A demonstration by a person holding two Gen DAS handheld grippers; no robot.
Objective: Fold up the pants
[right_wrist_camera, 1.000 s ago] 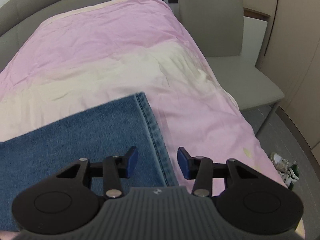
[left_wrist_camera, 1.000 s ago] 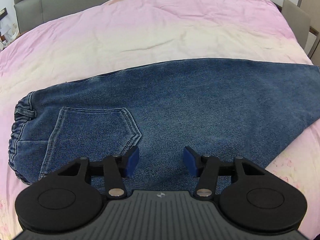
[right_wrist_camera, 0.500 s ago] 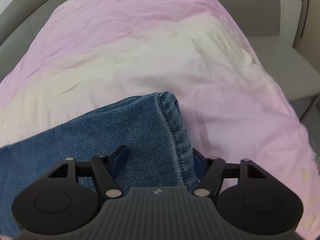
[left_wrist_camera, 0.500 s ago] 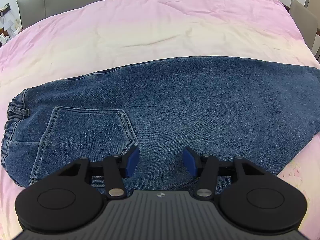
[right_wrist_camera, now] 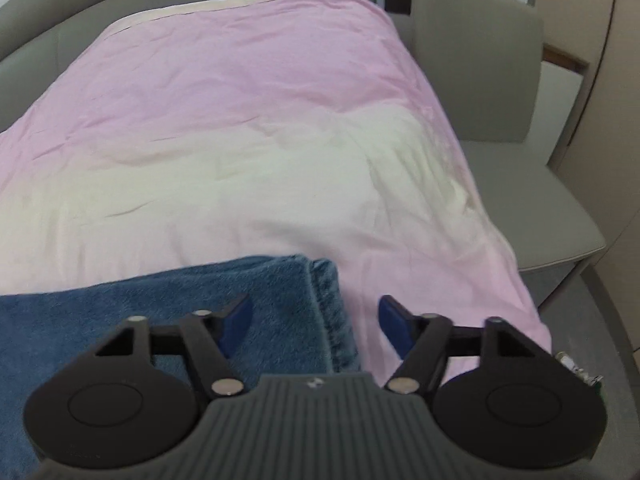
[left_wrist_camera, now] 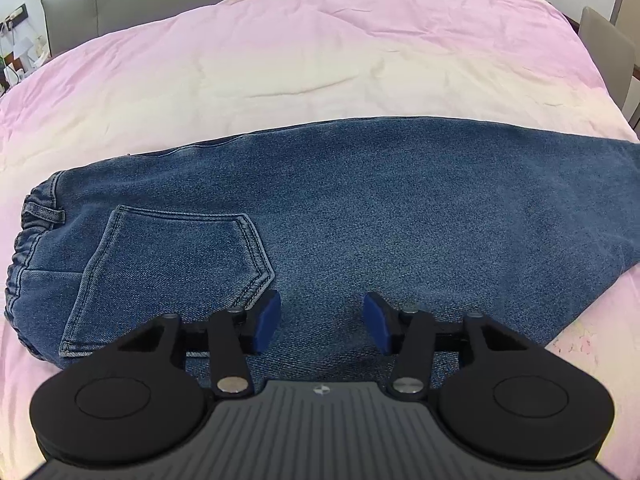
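Blue denim pants (left_wrist_camera: 360, 208) lie flat across the pink bed, folded lengthwise, with the waistband (left_wrist_camera: 28, 248) at the left and a back pocket (left_wrist_camera: 172, 264) facing up. My left gripper (left_wrist_camera: 320, 318) is open and hovers over the near edge of the pants beside the pocket's corner. In the right wrist view the leg hem (right_wrist_camera: 328, 308) lies between the fingers of my right gripper (right_wrist_camera: 316, 320), which is open wide. The hem looks bunched; this view is blurred.
The pink and cream bedspread (left_wrist_camera: 304, 64) covers the bed. A grey headboard (left_wrist_camera: 72, 20) is at the far side. A grey chair (right_wrist_camera: 520, 120) stands close to the bed's right edge. A small object (right_wrist_camera: 580, 372) lies on the floor.
My right gripper dipped onto the leg hem, then drew back, opening wider; the hem now lies bunched between its fingers. My left gripper shifted only slightly over the pants.
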